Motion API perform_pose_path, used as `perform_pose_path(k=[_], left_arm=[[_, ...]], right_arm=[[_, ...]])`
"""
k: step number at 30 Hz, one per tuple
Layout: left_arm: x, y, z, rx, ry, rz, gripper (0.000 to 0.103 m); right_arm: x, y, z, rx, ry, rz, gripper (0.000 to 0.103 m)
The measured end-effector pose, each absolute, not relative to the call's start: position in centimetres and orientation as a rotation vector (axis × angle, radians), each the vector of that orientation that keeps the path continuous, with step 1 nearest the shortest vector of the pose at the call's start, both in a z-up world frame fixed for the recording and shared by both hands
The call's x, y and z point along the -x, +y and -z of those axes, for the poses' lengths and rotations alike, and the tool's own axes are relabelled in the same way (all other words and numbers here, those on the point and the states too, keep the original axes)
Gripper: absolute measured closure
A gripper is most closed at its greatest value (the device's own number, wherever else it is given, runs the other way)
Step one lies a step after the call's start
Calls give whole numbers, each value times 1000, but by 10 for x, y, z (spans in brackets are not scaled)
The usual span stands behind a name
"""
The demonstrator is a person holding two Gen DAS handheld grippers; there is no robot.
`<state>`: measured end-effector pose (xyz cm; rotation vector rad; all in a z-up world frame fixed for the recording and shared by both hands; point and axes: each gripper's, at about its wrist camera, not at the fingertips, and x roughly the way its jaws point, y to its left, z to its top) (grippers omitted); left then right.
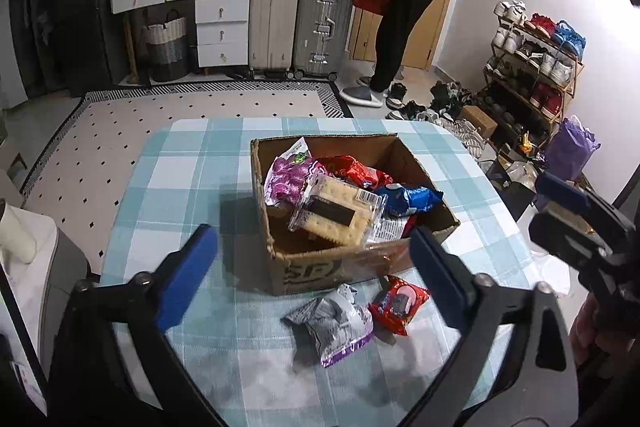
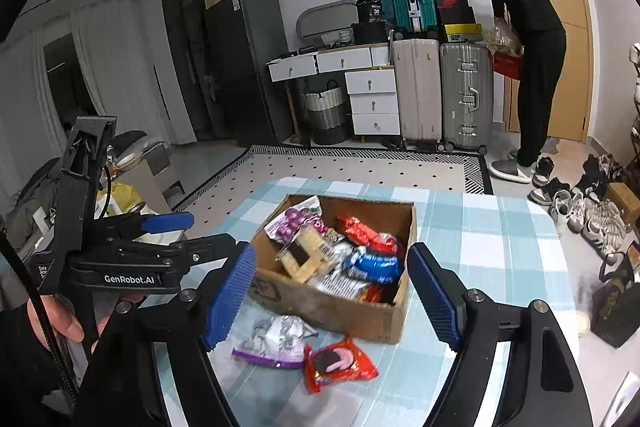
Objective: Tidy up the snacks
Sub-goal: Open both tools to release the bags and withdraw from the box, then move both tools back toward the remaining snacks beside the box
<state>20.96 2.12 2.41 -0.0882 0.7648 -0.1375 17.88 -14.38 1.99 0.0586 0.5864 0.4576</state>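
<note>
A cardboard box (image 1: 316,269) (image 2: 332,311) on the checked table holds several snack packs, with a cracker pack (image 1: 336,213) (image 2: 306,253) on top and a blue pack (image 1: 412,197) (image 2: 372,263) beside it. In front of the box lie a grey-and-purple pack (image 1: 336,323) (image 2: 276,341) and a red cookie pack (image 1: 398,303) (image 2: 340,363). My left gripper (image 1: 312,267) is open and empty, above the table just before the box. My right gripper (image 2: 332,301) is open and empty, held over the box's near wall. Each gripper shows at the edge of the other's view.
The table (image 1: 192,163) (image 2: 492,239) has a blue-and-white checked cloth. A patterned rug (image 1: 160,123), drawers, suitcases (image 1: 320,23) and a shoe rack (image 1: 536,67) stand beyond. A person in black (image 2: 532,47) bends by the door. Shoes lie on the floor at right.
</note>
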Motion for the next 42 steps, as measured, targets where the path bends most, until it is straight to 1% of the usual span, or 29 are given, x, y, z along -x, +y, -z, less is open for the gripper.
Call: perform_pose_path(k=[3,9,13,22,34,42], left_arm=[[-193,22,-28,81,736,129,1],[-169,25,-23,94,722,115,1],[-158,26,-12,103,730,102,1],[-150,16,17,75,764,94,1],[-148,18,52,115,819,99,1],[-150,21,71,114,858,104,1]], right_arm=[[-165,-144,-17,-53,580,-456,18],[-134,-145,-6,-50,562,-448,16],[-120,-147,4,-46,556,-432,7],[-108,-151,32,-50,593,-407,7],[-117,-149,68,-52,653,-392,6],[-135,-138,103,-9,727,-382,6]])
